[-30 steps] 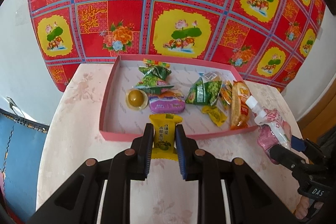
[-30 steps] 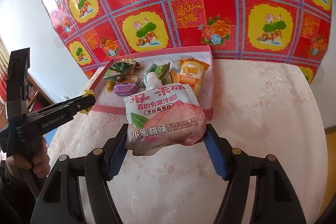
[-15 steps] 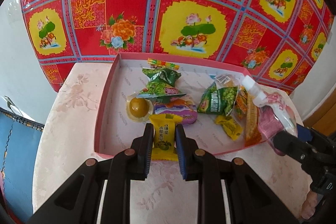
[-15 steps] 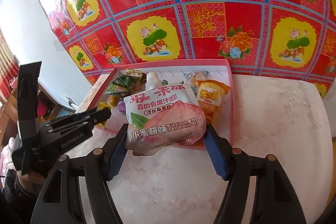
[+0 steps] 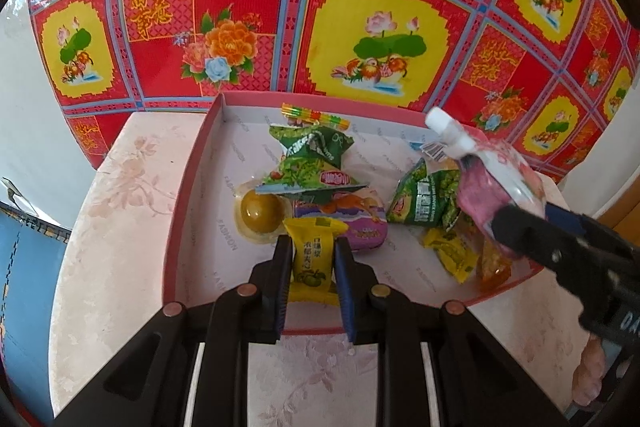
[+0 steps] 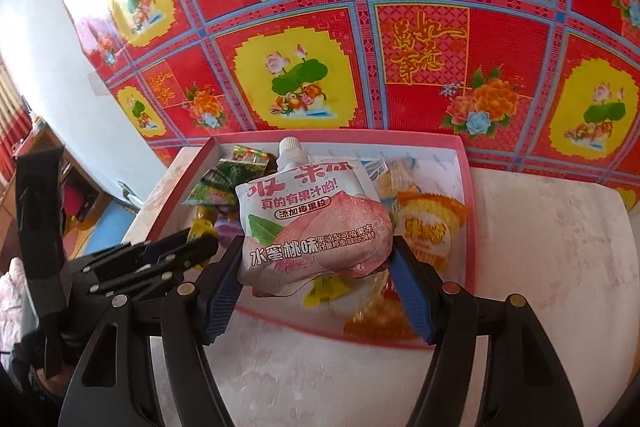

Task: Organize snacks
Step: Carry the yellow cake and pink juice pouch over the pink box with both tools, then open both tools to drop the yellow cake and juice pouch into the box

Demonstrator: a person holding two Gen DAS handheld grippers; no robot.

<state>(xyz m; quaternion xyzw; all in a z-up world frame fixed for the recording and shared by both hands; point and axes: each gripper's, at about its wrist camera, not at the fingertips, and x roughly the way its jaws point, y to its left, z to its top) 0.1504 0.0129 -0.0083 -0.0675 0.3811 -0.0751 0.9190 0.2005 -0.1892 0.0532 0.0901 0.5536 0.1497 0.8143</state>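
Observation:
My left gripper (image 5: 313, 253) is shut on a small yellow snack packet (image 5: 314, 259) and holds it over the near edge of the pink tray (image 5: 188, 187). My right gripper (image 6: 318, 255) is shut on a pink-and-white peach jelly pouch (image 6: 312, 227) with a white spout, held over the tray's right half (image 6: 466, 211). The pouch (image 5: 492, 175) and the right gripper also show at the right of the left wrist view. In the tray lie green packets (image 5: 312, 155), a round yellow jelly cup (image 5: 260, 213), a purple packet (image 5: 360, 223) and an orange packet (image 6: 430, 227).
The tray sits on a pale floral tabletop (image 5: 112, 227) against a red and yellow patterned cloth (image 5: 360, 27). The left gripper's body (image 6: 132, 263) shows at the left of the right wrist view. The table's left edge drops to a blue floor (image 5: 24, 267).
Both grippers have moved forward, from in front of the tray to over it, each still holding its snack. The pouch now hangs above the tray's right side.

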